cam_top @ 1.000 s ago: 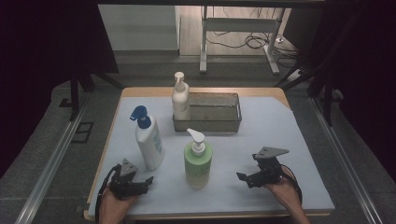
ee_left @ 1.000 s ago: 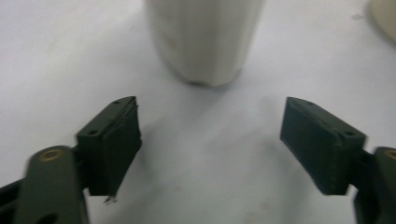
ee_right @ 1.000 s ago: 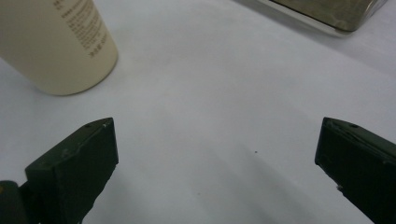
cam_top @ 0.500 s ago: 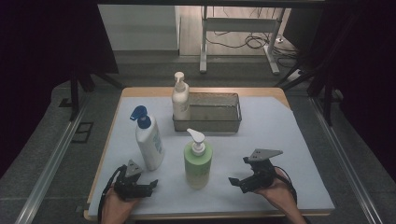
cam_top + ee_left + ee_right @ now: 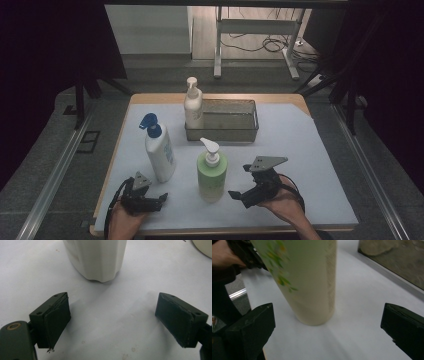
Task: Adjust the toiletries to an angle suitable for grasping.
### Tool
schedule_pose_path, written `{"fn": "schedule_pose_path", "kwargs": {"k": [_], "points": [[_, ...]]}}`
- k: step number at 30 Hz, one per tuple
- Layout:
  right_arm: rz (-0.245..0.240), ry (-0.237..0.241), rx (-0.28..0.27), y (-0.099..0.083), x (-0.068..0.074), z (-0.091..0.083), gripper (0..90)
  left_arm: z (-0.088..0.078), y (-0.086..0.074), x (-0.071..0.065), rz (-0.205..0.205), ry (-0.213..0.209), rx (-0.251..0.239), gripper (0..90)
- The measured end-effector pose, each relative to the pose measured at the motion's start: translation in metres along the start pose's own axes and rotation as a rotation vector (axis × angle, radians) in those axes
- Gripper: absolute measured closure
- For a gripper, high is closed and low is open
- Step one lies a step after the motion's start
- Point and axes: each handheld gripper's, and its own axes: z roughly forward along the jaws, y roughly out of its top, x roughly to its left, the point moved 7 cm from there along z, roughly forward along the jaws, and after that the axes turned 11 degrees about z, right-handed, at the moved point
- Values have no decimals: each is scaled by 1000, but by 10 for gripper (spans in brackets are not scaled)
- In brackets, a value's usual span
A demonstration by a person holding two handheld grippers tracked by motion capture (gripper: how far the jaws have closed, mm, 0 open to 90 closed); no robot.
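**Black jaws spread on either side of two pump bottles**

Black and wide apart, the jaws of the right gripper point(image 5: 239, 194) stand with the green pump bottle with a white dispenser head point(image 5: 212, 171) just ahead of them and nothing between the pads. In the right gripper view that bottle's pale rounded base point(image 5: 314, 312) sits on the sheet a little left of the gap's middle, near but not touching either jaw. I judge this as the approach to a side grasp: the jaws point level at the lower body, where the bottle is broadest and steadiest.

The left gripper point(image 5: 159, 199) has just been opening its jaws and they now stand fully spread, with only bare sheet between them. Straight ahead of it, a short way off, rises the white bottle with a blue trigger sprayer point(image 5: 159, 150); its base point(image 5: 96, 260) shows at the top of the left gripper view, apart from both pads.

Beyond both bottles, farther from the hands, a grey rectangular metal tray point(image 5: 240, 131) lies across the table, with a white pump bottle point(image 5: 193, 105) standing upright at its left end. The rest of the tray looks free, so it seems the likely place for the other bottles.

A white paper sheet point(image 5: 320, 150) covers the wooden table. Right of the right gripper lies wide open room; between the two near bottles the gap is narrow. The near edge lies close under both hands, so any swing should go forward or up.
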Motion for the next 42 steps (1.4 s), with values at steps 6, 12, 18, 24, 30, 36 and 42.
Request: {"fn": "schedule_pose_path", "kwargs": {"k": [6,12,18,24,30,36,42], "points": [[-38,18,-13,16,14,5,0,0,0,0,0,-1,-1,123],[-58,23,-10,27,22,14,0,0,0,0,0,-1,0,124],[-85,28,-4,34,31,24,0,0,0,0,0,0,-2,124],[-108,11,-17,41,35,34,0,0,0,0,0,0,-2,124],[-124,4,-36,50,38,42,29,0,0,0,1,1,-1,125],[-140,-4,-49,51,39,47,84,0,0,0,0,1,-1,125],[-150,-4,-38,51,38,47,107,0,0,0,0,1,-1,125]]}}
